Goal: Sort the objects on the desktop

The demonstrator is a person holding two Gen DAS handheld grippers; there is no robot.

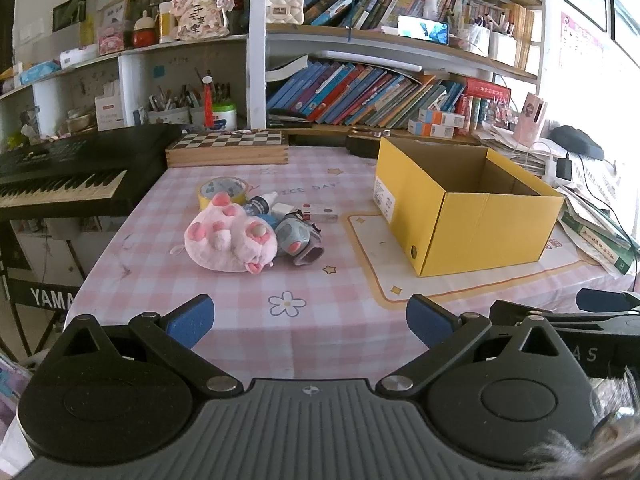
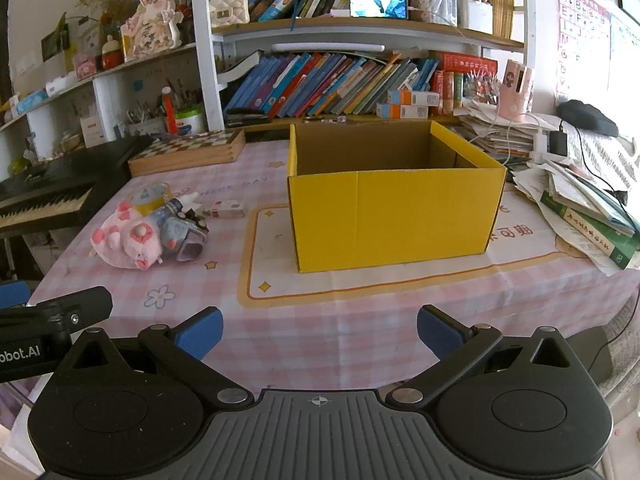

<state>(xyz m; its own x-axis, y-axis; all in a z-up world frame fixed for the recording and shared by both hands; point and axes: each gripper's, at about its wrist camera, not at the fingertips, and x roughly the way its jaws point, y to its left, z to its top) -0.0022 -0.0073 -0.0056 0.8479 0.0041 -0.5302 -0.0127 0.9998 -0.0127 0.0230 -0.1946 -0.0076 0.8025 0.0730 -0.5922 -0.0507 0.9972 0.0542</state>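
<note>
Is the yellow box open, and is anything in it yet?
Open: the box has no lid or flaps over its top, and bare brown inner walls show. Its floor is hidden in both views, so contents cannot be told.

Yellow box (image 2: 394, 216), pink plush (image 1: 230, 240), pink-checked tablecloth (image 1: 340, 320)

Black ribbed left tool (image 1: 310, 322) and right tool (image 2: 319, 330), blue finger pads (image 1: 191, 320), silver pivot screws.

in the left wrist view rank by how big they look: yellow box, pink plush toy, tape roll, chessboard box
1. yellow box
2. chessboard box, farther back, so likely understated
3. pink plush toy, close to the chessboard box in apparent size
4. tape roll
</note>
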